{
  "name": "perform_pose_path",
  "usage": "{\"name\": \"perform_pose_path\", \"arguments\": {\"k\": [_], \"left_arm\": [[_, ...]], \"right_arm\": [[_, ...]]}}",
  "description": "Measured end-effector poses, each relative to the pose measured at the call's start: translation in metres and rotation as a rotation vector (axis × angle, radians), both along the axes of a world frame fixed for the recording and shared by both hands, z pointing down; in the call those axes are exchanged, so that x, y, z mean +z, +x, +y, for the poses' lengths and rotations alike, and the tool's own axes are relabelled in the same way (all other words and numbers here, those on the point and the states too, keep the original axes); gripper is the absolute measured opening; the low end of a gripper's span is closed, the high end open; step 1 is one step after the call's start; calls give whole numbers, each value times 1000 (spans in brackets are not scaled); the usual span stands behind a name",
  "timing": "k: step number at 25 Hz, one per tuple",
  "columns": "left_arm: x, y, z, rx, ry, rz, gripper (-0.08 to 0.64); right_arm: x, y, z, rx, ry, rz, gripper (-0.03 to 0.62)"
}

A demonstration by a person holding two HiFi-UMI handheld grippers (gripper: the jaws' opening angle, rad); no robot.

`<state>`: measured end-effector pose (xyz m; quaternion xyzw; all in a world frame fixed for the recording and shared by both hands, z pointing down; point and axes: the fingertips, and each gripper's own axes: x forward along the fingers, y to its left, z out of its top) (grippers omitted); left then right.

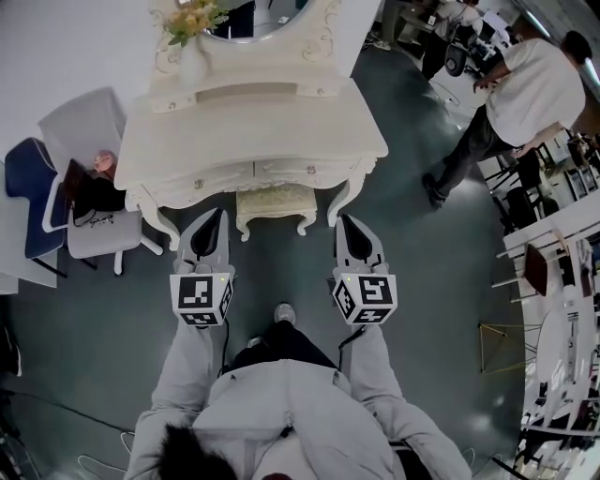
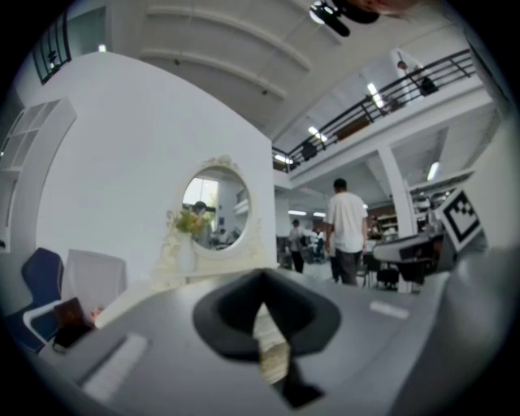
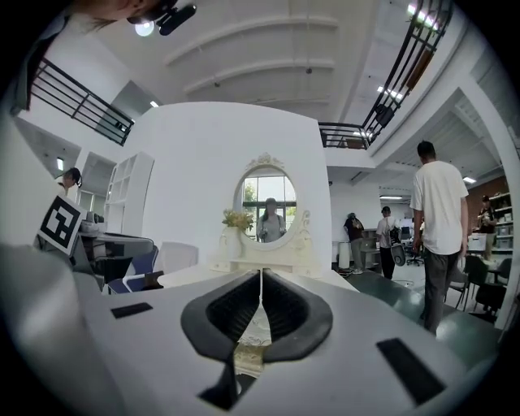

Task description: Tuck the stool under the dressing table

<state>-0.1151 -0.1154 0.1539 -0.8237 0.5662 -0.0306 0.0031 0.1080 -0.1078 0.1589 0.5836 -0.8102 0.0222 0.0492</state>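
The dressing table [image 1: 253, 131] covers most of the stool [image 1: 274, 202]: only the front strip of its seat and two curled front legs show below the drawer front, and the back legs are out of sight under the surface. The oval mirror [image 1: 253, 23] at the back of the dressing table is cut off by the top edge of the head view. The person's hands are hidden behind the marker cubes, so only grey sleeves [image 1: 187, 375] run up to them. In the left gripper view the near parts are blurred, and a pale patterned sliver behind the jaws cannot be identified there.

Both arms reach forward side by side toward the front of the dressing table. The left gripper [image 1: 217, 219] points at its left front leg and the right gripper [image 1: 345, 221] at its right front leg, with the stool between the two and touched by neither. Each gripper lies roughly level. Their own views show both pairs of jaws pressed together with nothing between them.

The stool is cream like the dressing table, with a rectangular padded seat in a light patterned fabric and carved legs. It stands on the dark floor [image 1: 412, 281] in the knee gap, centred between the front legs of the dressing table.
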Motion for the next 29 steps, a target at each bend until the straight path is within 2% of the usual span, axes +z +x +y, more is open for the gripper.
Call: {"name": "perform_pose_path", "arguments": {"k": [8,17,29], "left_arm": [[-26,-5,31,-19,51,23,8],[-35,-13,55,-52,72,50,9],[-48,-11,70,-47,105,71,9]], "right_arm": [[-29,0,29,4,59,-21,2],[-39,-4,52,-10,78,-18,2],[-48,-6,66,7,96,-20,2]]}}
